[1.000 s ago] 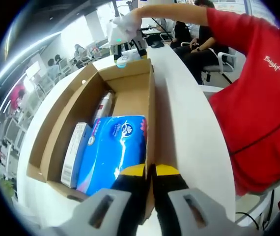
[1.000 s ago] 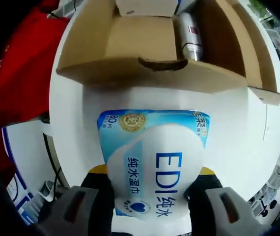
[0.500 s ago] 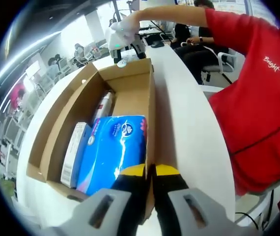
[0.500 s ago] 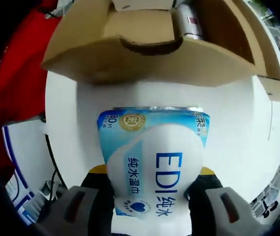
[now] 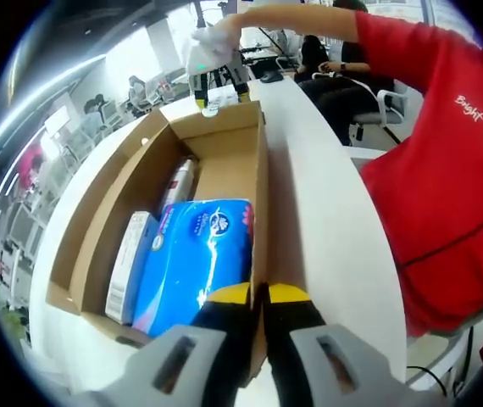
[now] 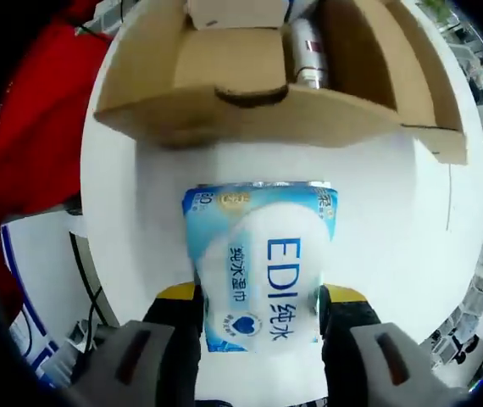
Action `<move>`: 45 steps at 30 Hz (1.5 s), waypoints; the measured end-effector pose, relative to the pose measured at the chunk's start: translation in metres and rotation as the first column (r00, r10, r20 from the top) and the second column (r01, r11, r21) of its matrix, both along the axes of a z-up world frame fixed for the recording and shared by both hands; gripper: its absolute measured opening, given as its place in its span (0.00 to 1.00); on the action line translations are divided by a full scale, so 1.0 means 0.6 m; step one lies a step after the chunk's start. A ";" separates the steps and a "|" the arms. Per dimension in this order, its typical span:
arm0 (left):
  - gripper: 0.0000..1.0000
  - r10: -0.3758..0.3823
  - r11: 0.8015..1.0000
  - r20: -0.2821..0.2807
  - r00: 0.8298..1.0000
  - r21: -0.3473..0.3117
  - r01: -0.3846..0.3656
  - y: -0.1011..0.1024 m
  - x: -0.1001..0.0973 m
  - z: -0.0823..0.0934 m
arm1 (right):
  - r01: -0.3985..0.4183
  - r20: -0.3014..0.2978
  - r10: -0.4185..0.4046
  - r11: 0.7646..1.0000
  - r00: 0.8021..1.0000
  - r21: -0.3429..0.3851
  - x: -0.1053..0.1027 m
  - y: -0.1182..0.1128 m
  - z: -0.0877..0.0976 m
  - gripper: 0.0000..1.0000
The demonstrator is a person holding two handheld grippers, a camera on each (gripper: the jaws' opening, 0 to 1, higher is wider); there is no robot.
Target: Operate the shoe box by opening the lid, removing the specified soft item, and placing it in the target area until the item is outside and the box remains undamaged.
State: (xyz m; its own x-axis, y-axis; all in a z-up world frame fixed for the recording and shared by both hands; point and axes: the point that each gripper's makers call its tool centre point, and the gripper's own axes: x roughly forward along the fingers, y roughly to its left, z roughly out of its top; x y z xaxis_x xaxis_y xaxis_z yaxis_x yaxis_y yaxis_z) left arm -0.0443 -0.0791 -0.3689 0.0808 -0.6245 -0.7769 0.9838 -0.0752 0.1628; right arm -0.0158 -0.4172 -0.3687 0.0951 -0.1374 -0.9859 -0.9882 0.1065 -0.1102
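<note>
An open cardboard shoe box [image 5: 224, 127] lies on a white table [image 5: 318, 220]. Inside it are a blue tissue pack [image 5: 195, 259], a flat white carton [image 5: 127, 263] and a silver bottle [image 5: 178, 182]. My left gripper [image 5: 258, 297] is shut on the box's right wall at its near end. In the right gripper view, a blue and white wet-wipe pack [image 6: 263, 271] marked EDI lies on the table just outside the box [image 6: 250, 119]. My right gripper [image 6: 261, 305] stands open, its jaws on either side of the pack's near end. In the left gripper view the right gripper [image 5: 216, 72] hangs beyond the box's far end.
A person in a red shirt [image 5: 445, 170] stands close along the table's right edge. The box's lid flap [image 5: 97, 195] is folded out to the left. Seated people and chairs [image 5: 343, 76] are beyond the table. Bare table [image 6: 394, 246] lies around the pack.
The wet-wipe pack now sits farther out from the right gripper's jaws and looks smaller; the jaws have let go of it. The left gripper and box have not moved.
</note>
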 end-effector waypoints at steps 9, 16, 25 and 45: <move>0.04 0.002 1.000 -0.001 1.000 0.000 -0.002 -0.001 -0.001 0.001 | -0.001 0.138 -0.030 0.976 0.990 0.219 0.026 0.080 0.086 0.46; 0.04 0.004 1.000 0.003 1.000 -0.001 -0.004 -0.002 0.000 0.001 | -0.028 0.203 -0.033 0.957 0.979 0.290 0.047 0.116 0.122 0.40; 0.04 0.005 1.000 -0.014 1.000 0.007 -0.005 -0.002 -0.001 0.001 | -0.108 0.270 -0.007 0.906 0.963 0.408 0.054 0.181 0.141 0.26; 0.04 0.005 1.000 -0.016 1.000 0.004 -0.004 0.001 0.000 -0.002 | -0.103 0.316 -0.041 0.900 0.948 0.425 0.072 0.245 0.121 0.26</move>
State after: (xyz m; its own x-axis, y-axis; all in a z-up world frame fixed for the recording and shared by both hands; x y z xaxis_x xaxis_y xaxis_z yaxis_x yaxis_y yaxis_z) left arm -0.0443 -0.0784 -0.3700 0.0715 -0.6212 -0.7804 0.9865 -0.0714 0.1472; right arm 0.0276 -0.2703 -0.2959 0.4014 0.3012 -0.8649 -0.9145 0.1841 -0.3603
